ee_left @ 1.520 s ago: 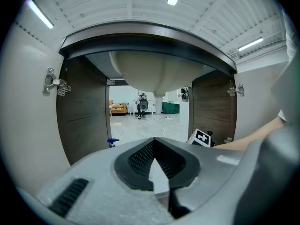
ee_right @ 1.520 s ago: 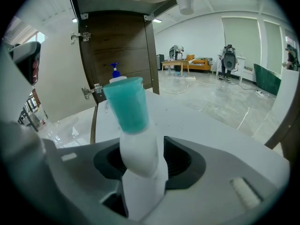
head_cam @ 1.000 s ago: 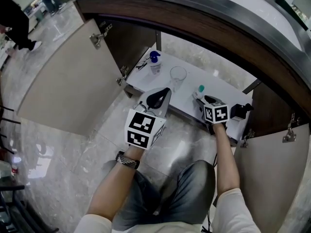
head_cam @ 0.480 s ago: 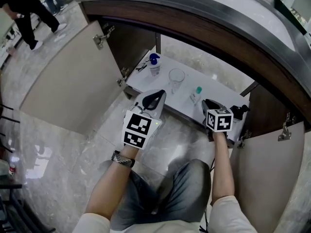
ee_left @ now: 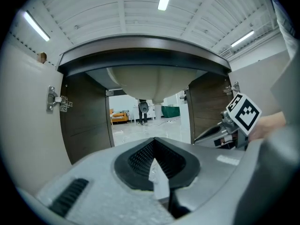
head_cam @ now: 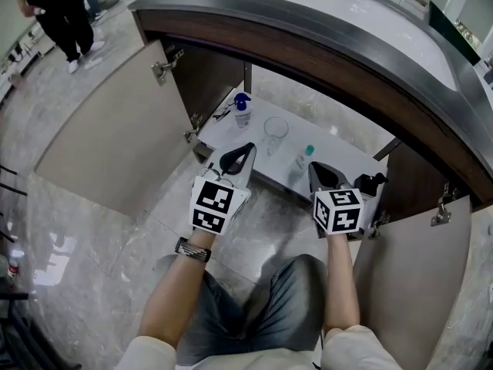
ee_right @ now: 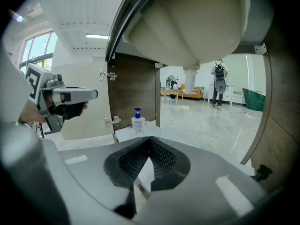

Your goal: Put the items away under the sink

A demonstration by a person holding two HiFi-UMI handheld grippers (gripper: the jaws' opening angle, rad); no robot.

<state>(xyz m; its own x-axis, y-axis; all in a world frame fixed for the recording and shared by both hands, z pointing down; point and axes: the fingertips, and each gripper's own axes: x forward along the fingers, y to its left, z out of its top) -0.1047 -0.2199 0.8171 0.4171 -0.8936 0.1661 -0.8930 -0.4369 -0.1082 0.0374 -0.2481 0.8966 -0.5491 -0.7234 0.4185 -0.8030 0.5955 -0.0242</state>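
On the white shelf (head_cam: 339, 154) under the sink stand a blue-pump soap bottle (head_cam: 243, 108) (ee_right: 137, 121), a clear glass (head_cam: 273, 133) and a small teal-capped bottle (head_cam: 302, 160). A black item (head_cam: 370, 183) lies at the shelf's right end. My left gripper (head_cam: 245, 146) (ee_left: 153, 142) hovers before the shelf's front edge, near the glass, shut and empty. My right gripper (head_cam: 314, 168) (ee_right: 149, 139) hangs just right of the small bottle, apart from it. Its jaws have just been closing and now stand shut with nothing between them.
Both cabinet doors stand open, the left door (head_cam: 108, 129) swung wide and the right door (head_cam: 408, 284) beside my right arm. The sink basin (ee_right: 187, 22) bulges down over the shelf. A person (head_cam: 54, 6) stands far off on the floor.
The right gripper has drawn back and up from the small teal-capped bottle, which stays upright on the shelf, and its jaws have closed. The left gripper has barely moved.
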